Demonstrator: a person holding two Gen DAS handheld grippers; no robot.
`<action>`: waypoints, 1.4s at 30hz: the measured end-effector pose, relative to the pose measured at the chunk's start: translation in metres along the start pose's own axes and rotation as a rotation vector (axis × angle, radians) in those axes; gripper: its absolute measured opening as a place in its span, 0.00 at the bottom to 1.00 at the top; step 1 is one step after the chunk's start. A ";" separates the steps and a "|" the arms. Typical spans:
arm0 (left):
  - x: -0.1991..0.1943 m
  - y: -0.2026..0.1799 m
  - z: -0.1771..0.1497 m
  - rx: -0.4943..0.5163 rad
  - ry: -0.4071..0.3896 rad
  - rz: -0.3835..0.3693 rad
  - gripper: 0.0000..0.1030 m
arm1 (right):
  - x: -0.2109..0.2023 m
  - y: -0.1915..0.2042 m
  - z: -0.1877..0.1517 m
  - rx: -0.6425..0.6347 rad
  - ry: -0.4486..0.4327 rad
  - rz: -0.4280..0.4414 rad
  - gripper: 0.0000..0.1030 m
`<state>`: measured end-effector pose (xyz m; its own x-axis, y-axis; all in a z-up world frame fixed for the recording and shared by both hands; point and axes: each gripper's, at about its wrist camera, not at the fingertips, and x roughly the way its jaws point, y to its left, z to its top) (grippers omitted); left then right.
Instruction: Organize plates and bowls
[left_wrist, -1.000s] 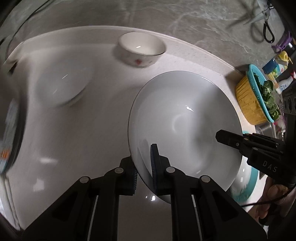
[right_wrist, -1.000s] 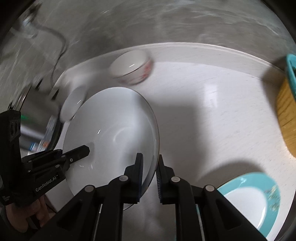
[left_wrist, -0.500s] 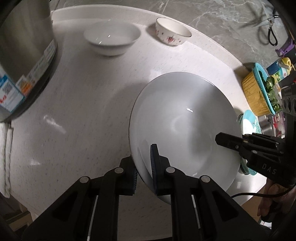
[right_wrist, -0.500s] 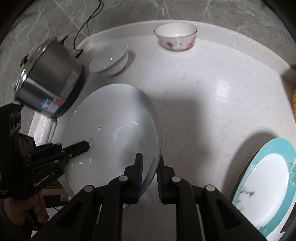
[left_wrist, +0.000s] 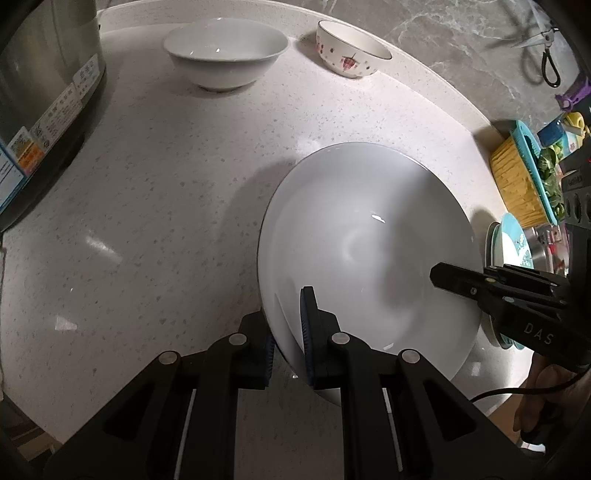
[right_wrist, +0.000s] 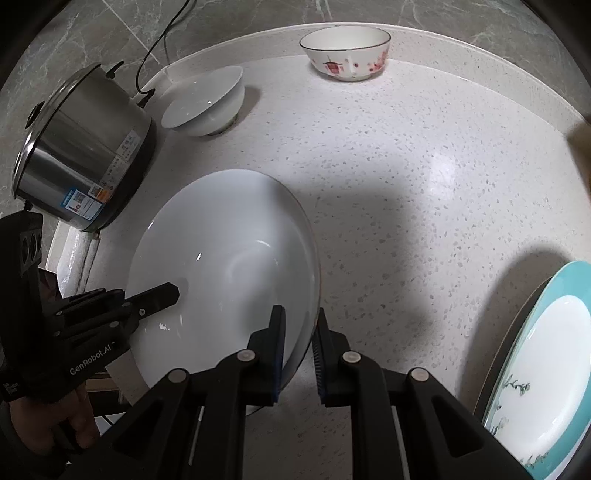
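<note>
Currently both grippers, left (left_wrist: 286, 332) and right (right_wrist: 299, 345), are clamping opposite rims of the white plate (left_wrist: 362, 236), carrying it above the counter (left_wrist: 166, 192); advise keeping it level.

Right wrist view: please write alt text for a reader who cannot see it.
Both grippers, right and left, hold a big white bowl by opposite rims above a speckled counter. Behind stand a white bowl, a red-flowered bowl and a steel cooker; a teal-rimmed plate lies at right.
</note>
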<state>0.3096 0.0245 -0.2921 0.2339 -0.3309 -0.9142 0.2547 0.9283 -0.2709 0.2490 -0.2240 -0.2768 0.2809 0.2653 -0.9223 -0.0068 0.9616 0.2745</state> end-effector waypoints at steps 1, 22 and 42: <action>0.001 -0.002 0.002 0.008 -0.003 0.002 0.10 | 0.000 -0.002 0.000 0.002 -0.002 0.001 0.15; -0.046 0.036 0.120 -0.076 -0.207 0.154 0.97 | -0.066 -0.009 0.091 -0.002 -0.142 0.150 0.84; 0.026 0.053 0.206 -0.183 -0.156 0.191 0.98 | 0.057 0.047 0.231 -0.025 0.030 0.191 0.77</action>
<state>0.5228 0.0304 -0.2685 0.4063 -0.1568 -0.9002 0.0228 0.9866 -0.1616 0.4863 -0.1795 -0.2539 0.2431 0.4450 -0.8619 -0.0811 0.8948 0.4391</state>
